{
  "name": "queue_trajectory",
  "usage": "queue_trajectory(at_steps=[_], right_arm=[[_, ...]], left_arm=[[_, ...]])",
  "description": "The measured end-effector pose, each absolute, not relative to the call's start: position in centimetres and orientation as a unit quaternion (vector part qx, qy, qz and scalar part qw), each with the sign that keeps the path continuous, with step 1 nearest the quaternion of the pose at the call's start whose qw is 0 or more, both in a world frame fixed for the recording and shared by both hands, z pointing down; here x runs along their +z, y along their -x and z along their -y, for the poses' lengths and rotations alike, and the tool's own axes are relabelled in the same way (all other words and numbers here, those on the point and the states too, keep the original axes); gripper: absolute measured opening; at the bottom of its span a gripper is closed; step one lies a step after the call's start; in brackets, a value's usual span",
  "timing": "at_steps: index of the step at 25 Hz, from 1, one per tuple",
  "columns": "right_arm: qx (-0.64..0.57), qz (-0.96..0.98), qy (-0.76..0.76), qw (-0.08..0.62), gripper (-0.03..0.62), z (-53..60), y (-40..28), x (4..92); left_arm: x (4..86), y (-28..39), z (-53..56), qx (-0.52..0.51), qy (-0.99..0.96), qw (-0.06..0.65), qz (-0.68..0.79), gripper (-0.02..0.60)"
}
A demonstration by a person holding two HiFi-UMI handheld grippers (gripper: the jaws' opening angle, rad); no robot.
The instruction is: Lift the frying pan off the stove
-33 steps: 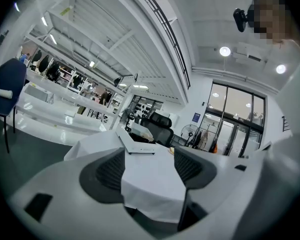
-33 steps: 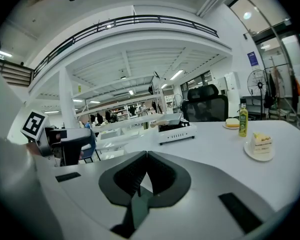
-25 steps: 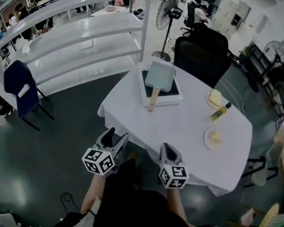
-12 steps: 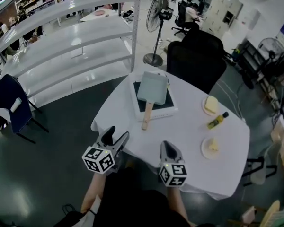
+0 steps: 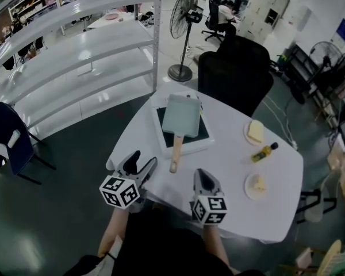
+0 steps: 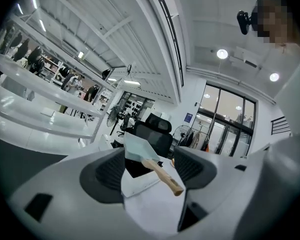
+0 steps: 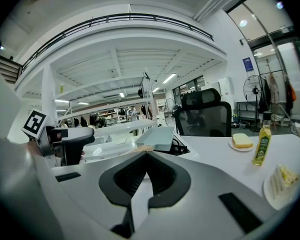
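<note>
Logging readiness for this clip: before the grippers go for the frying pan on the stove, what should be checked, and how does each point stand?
1. Frying pan sits on the stove: ok.
2. Wooden handle is free and points towards the person: ok.
3. Left gripper is ready to grasp: ok. Its jaws are apart and empty, with the handle framed between them in its view.
4. Right gripper is ready to grasp: not ok. Its jaws are together and empty.
5. A gripper is at the handle: not ok. Both are at the near edge of the table, apart from the handle.
6. Oil bottle is clear of the handle: ok, well off to the right.
</note>
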State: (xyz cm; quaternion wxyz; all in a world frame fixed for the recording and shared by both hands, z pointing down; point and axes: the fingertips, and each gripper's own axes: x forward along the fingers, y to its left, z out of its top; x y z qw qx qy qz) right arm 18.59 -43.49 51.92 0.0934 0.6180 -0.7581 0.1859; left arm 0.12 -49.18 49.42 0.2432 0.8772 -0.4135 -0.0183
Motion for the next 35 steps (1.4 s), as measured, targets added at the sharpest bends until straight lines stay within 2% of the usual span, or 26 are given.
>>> queue_trajectory(at_steps=[4,11,25,35], right_arm=[[0.185,0.753,-0.625,0.090,0.006,45.5,-18.9,52.0],[0.182,0.740,-0.642,0.083,0.006,48.5,-19.5,52.2],[0.158,0.724,-0.666,0.083,0.006,50.8,-22.9,50.7],[0.167,0.729,-0.656,0.097,0.006,50.7,-24.5,50.5]], left_arm=[[49.7,-0.8,51.3,-0.018,-0.882,0.249,0.400,0.290],[50.9,-2.9,54.4,-0.028,-0.887,0.300,0.350,0.290],[54.6,-11.1,53.8,-0.058,-0.827,0.541,0.144,0.295],[55.1,-14.8,53.9,-0.075,-0.780,0.616,0.079,0.293]])
